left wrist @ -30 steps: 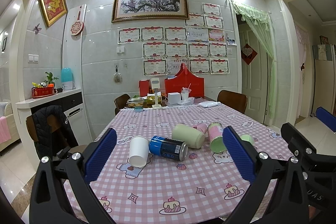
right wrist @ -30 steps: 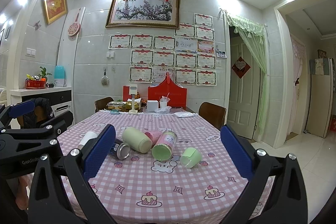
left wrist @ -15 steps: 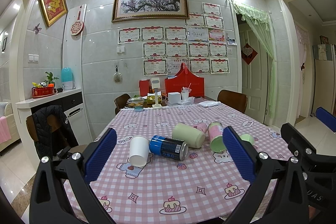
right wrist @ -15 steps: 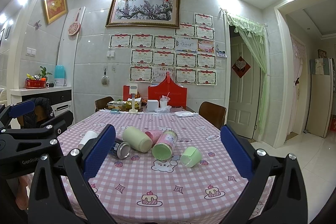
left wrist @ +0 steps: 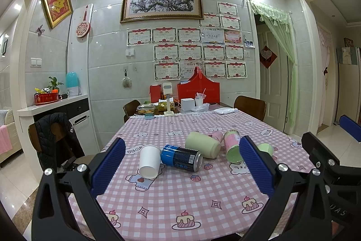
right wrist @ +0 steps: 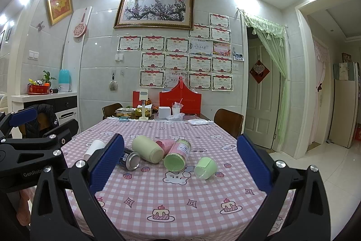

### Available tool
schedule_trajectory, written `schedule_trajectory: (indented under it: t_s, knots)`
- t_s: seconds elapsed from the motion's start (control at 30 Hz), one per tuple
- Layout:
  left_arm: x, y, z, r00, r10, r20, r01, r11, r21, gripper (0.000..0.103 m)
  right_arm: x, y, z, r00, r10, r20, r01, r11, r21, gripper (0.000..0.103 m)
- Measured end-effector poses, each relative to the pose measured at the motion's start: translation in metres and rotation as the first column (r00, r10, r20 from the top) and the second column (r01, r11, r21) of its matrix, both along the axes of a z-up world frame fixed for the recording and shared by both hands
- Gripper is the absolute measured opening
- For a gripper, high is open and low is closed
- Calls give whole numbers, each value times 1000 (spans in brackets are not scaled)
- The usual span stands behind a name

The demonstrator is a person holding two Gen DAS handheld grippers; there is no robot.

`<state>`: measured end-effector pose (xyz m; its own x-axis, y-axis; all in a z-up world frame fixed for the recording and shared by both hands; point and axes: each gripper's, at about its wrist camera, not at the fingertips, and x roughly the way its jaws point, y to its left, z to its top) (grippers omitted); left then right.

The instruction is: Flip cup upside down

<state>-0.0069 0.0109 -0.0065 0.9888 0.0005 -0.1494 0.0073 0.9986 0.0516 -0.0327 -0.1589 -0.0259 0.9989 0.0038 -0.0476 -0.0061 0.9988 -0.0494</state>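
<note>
- Left tongs (left wrist: 182, 169) and right tongs (right wrist: 180, 167) both spread wide, empty, hovering short of the clutter.
- White paper cup (left wrist: 149, 161) lies tipped on the bench (left wrist: 203, 207), touching the blue can (left wrist: 181, 157).
- Risk: a grab there likely nudges the can; it rolls into the cream tumbler (left wrist: 202, 144).

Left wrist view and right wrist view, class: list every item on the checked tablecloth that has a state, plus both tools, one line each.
White paper cup: on its side.
Blue can: on its side.
Cream tumbler: on its side.
Pink-label jar: on its side.
Small green cup: tipped over.
Pink cup: lying down, partly hidden.
Left tool: open, empty.
Right tool: open, empty.
</note>
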Motion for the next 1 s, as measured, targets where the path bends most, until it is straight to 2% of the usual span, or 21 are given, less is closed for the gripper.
schedule_trajectory:
  t_s: [0.27, 0.47, 1.0]
  knots:
    - [1, -1, 0, 1000, 0, 1, 0, 1000, 1, 99, 0, 0, 1, 1000, -1, 1, 1, 1000, -1, 96]
    - [1, 0, -4, 1000, -1, -6, 1, 1000, 1, 99, 7, 4, -10, 1000, 0, -2, 0, 1000, -2, 96]
    - [30, 0, -10, 998, -8, -63, 10, 999, 34, 99, 28, 6, -16, 998, 0, -59, 1, 1000, 10, 96]
